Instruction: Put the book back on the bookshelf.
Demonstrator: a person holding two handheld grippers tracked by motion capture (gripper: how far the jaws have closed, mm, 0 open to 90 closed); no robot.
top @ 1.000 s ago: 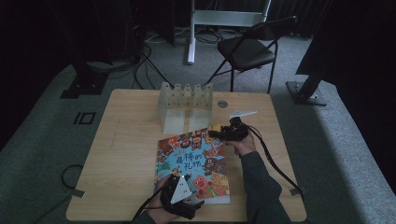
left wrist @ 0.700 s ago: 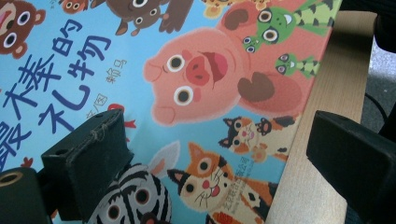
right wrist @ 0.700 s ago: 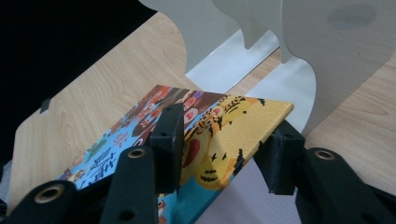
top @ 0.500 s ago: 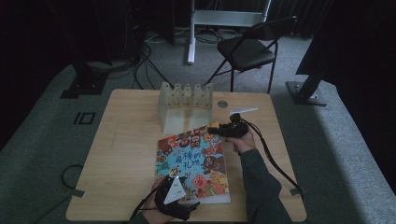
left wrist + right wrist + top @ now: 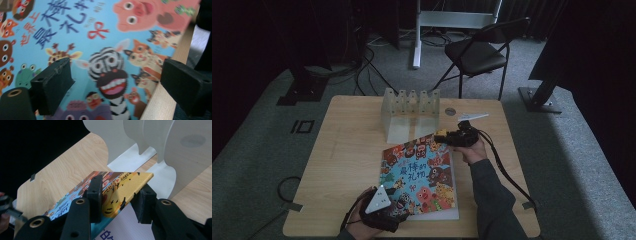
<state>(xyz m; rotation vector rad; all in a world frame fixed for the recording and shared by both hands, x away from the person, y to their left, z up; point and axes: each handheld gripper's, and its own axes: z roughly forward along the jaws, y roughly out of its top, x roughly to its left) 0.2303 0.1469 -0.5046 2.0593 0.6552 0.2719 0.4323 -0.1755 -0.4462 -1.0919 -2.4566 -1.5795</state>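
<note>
Since 1 second ago the right gripper (image 5: 119,202) has closed on the book (image 5: 422,172)'s far corner; the left gripper (image 5: 120,82), wide, hovers over its near end.

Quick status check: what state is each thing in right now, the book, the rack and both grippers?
Picture book: closed, cover up, far corner raised off the table.
Right gripper: shut on that corner of the picture book, a finger on each face.
Left gripper: open, fingers spread over the cover, nothing between them; jaws have just been closing slightly.
White divider rack: upright, slots empty.
</note>
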